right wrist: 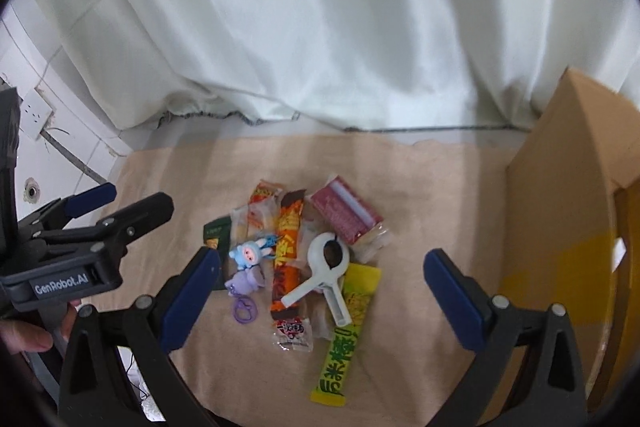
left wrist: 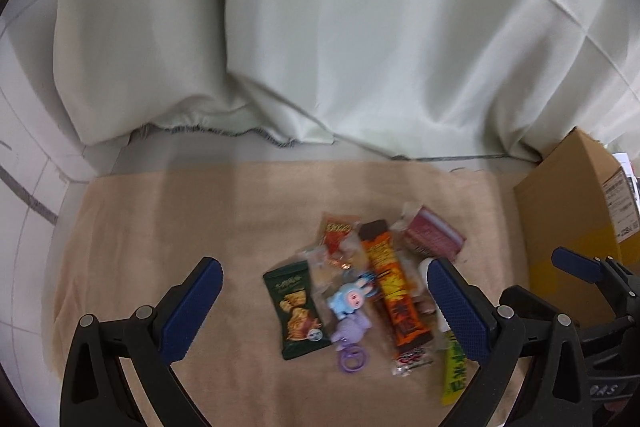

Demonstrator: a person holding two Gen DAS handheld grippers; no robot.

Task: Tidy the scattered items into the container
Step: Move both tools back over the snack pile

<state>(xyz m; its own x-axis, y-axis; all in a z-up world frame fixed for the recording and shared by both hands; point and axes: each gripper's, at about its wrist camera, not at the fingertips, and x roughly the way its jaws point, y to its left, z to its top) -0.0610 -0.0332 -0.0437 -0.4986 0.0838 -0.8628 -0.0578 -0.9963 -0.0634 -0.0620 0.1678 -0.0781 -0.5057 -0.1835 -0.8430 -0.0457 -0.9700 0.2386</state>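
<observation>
Right wrist view is showing the whole pile still lying on the beige cloth [right wrist: 168, 187], so the tidying is barely under way, by my reading. Using the cardboard box [right wrist: 560, 195] as the landmark: the pink packet [right wrist: 344, 213] is lying nearest it, the white clip [right wrist: 326, 273] and the yellow-green stick pack [right wrist: 346, 343] are sitting a little farther off, then the orange bar [right wrist: 286, 255], the blue bunny charm [right wrist: 250, 253] with the purple charm [right wrist: 244, 283], and the dark green packet [left wrist: 296, 311] farthest from it. Whether anything is already resting inside the box is hard to say, since its interior is not showing. The right hand-held gripper [right wrist: 322, 301] is hanging over the pile with its fingers spread wide, holding nothing. The left hand-held gripper [left wrist: 324, 309] is likewise gaping wide and carrying nothing, hovering above the charms. Every visible item is left to move
</observation>
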